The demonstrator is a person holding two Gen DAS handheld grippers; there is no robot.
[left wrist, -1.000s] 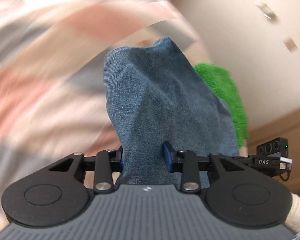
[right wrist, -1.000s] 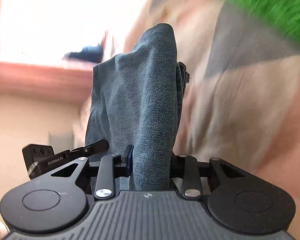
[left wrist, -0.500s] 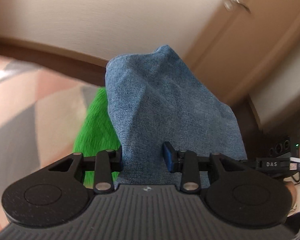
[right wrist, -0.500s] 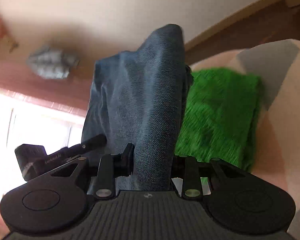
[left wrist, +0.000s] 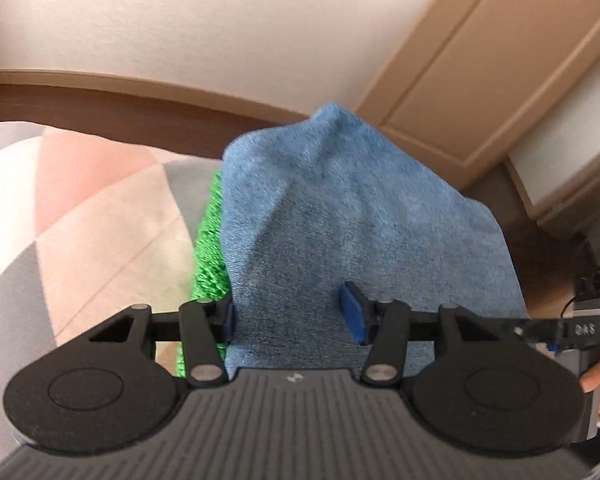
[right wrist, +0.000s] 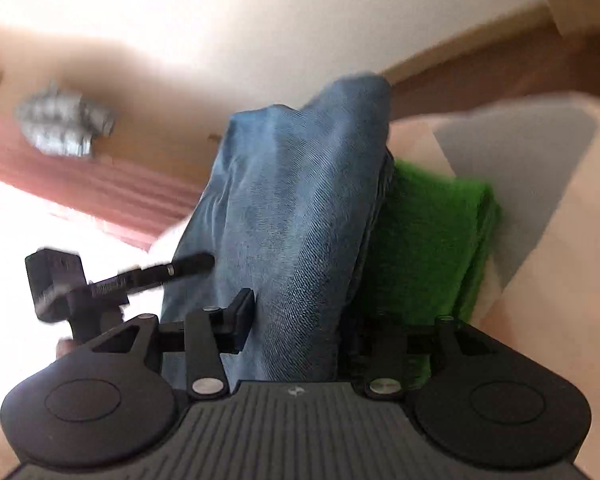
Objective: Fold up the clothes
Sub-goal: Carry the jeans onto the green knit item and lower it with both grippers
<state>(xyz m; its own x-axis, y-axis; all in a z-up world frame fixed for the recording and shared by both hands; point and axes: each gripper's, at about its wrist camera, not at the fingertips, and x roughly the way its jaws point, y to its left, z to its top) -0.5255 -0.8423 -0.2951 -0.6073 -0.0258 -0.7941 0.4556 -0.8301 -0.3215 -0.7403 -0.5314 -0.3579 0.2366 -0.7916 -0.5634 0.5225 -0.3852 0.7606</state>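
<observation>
The jeans (left wrist: 340, 208) are blue denim, a matt twill weave. The green towel (right wrist: 424, 240) looks fluffy and rough. Each gripper, left (left wrist: 294, 312) and right (right wrist: 300, 320), is matt black plastic with shiny metal screws. The door (left wrist: 472, 60) is smooth wood.

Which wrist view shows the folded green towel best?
The right wrist view: the green towel shows its broad top and folded edge on the patterned cover, beside the denim garment. The left wrist view shows only a narrow green strip behind the denim.

Cream wall (left wrist: 180, 20), tan wooden door (left wrist: 480, 80), reddish curtain (right wrist: 100, 184), perhaps a bright window (right wrist: 12, 280).
</observation>
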